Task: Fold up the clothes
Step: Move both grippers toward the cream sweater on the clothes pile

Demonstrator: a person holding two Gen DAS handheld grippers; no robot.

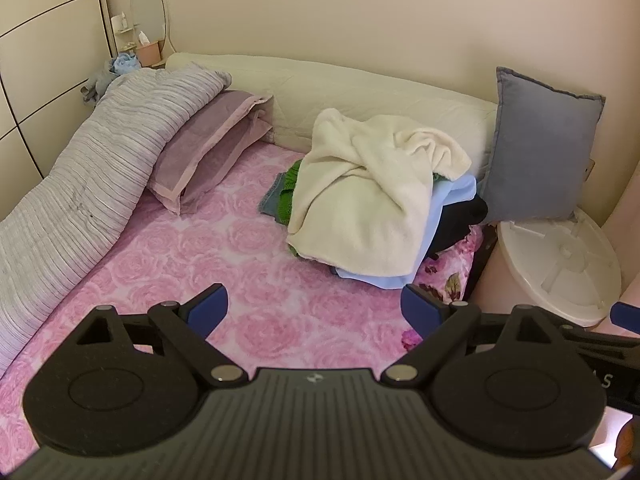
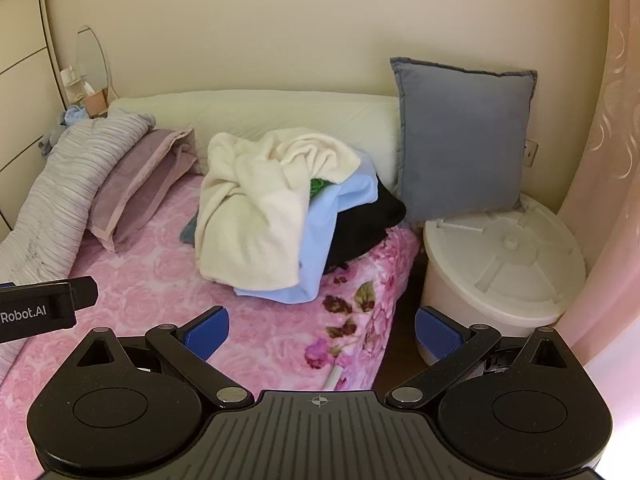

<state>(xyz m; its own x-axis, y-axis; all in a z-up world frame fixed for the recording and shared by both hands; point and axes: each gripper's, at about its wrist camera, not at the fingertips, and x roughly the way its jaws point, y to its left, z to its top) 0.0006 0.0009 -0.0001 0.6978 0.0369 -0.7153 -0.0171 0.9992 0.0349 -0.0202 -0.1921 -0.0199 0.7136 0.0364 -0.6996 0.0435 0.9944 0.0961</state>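
Observation:
A heap of clothes lies on the pink rose-print bed (image 1: 224, 248) (image 2: 160, 280) near the headboard. On top is a cream fleece garment (image 1: 360, 196) (image 2: 256, 216). Under it show a light blue piece (image 1: 452, 208) (image 2: 332, 220), a black piece (image 1: 464, 220) (image 2: 368, 228), some green knit (image 1: 290, 184) (image 2: 318, 186) and denim (image 1: 270, 198). My left gripper (image 1: 314, 308) is open, well short of the heap, above bare bedspread. My right gripper (image 2: 322, 330) is open too, over the bed's right edge, with nothing between its fingers.
A rolled striped duvet (image 1: 80, 184) and a mauve pillow (image 1: 208, 148) line the left side. A grey-blue cushion (image 1: 540, 148) (image 2: 460, 140) leans on the wall above a white lidded bin (image 1: 560, 264) (image 2: 504, 264) beside the bed. A dresser with a mirror (image 1: 148, 12) stands at far left.

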